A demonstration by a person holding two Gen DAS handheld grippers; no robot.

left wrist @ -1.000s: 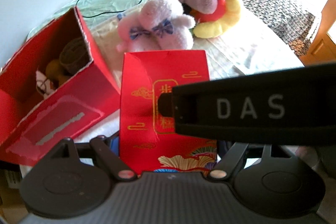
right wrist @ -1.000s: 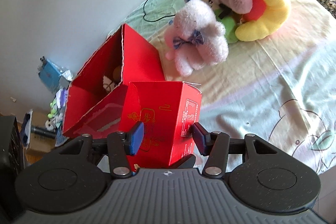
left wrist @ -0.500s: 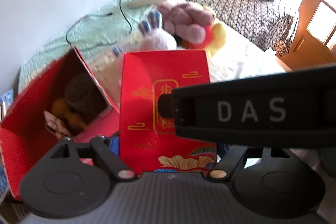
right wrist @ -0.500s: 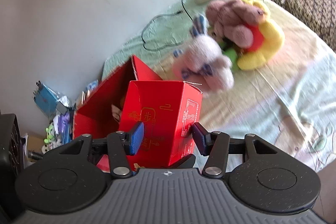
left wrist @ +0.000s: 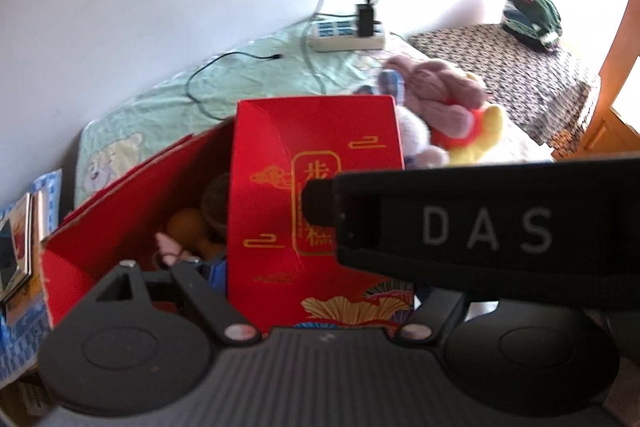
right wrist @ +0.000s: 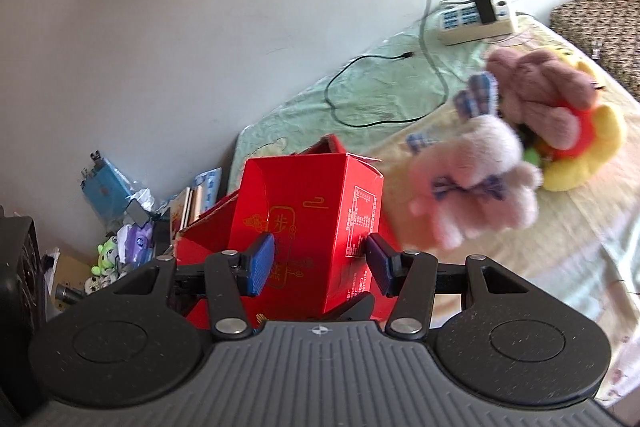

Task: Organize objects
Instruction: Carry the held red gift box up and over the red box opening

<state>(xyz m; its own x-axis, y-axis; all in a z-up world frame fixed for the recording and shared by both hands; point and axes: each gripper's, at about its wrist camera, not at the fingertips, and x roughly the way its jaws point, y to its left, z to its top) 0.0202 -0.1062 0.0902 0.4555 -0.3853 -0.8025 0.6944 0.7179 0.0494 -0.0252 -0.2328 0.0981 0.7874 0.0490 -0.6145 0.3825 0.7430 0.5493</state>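
A small red box with gold print (left wrist: 312,187) fills the middle of both wrist views. My left gripper (left wrist: 314,287) is shut on its lower sides. My right gripper (right wrist: 319,265) is shut on the same box (right wrist: 316,219), one blue pad (right wrist: 260,265) on each side, and its black body (left wrist: 480,231) crosses the left wrist view. Behind the small box stands a larger open red carton (left wrist: 120,227) with brown and pink items inside. A pink plush bunny (right wrist: 480,167), a brown plush (right wrist: 536,87) and a yellow plush (right wrist: 592,147) lie together on the bed.
A white power strip (right wrist: 476,19) with a black cable lies on the green sheet by the wall. Books, bags and small toys (right wrist: 120,219) clutter the floor left of the bed. A patterned cover (left wrist: 520,67) with a green cap (left wrist: 532,15) lies far right.
Both grippers have pulled back and tilted up with the small red box held between them. The plush toys and the open carton now look farther off, and more wall shows.
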